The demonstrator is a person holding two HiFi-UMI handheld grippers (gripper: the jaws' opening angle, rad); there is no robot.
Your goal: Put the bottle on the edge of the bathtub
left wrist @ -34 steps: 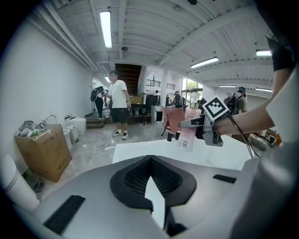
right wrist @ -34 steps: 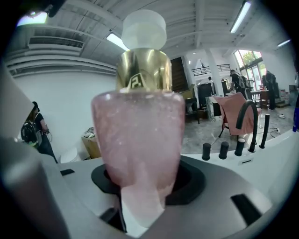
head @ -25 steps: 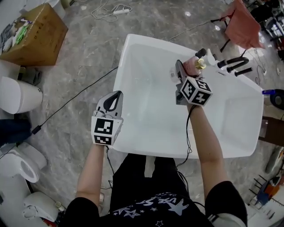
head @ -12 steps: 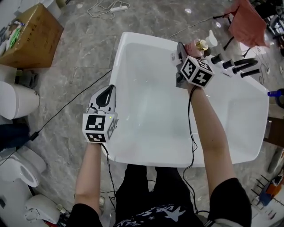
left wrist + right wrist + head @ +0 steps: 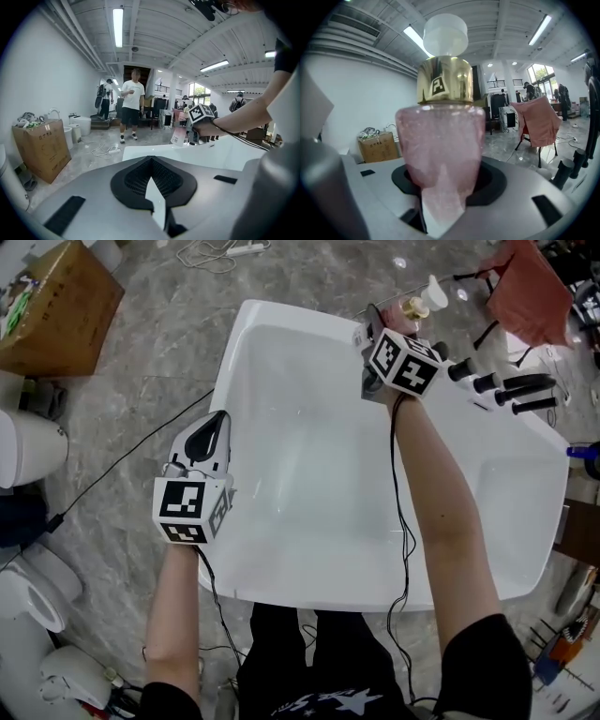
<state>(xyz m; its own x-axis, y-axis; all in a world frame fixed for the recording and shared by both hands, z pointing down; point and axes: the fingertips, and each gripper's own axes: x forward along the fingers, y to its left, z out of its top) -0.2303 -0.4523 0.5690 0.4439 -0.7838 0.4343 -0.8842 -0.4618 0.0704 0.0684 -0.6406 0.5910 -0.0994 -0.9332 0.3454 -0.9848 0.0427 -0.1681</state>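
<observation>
The bottle [image 5: 440,140] is pink glass with a gold collar and a white cap; it fills the right gripper view, upright between the jaws. My right gripper [image 5: 440,206] is shut on it. In the head view the right gripper [image 5: 380,326] holds the bottle [image 5: 415,307] over the far rim of the white bathtub [image 5: 281,317]. My left gripper [image 5: 216,423] hangs over the tub's left rim, shut, with nothing in it. From the left gripper [image 5: 152,187], the right one [image 5: 200,123] shows across the tub.
Black tap handles [image 5: 511,385] stick out over the tub's far right rim, close to the bottle. A cardboard box [image 5: 56,296] and a toilet [image 5: 23,446] stand on the floor at left, a red-draped chair [image 5: 530,287] at far right. A person [image 5: 131,110] stands beyond.
My right gripper has carried the bottle farther away, from over the tub's inside to its far rim. The left gripper has drifted left, to over the left rim.
</observation>
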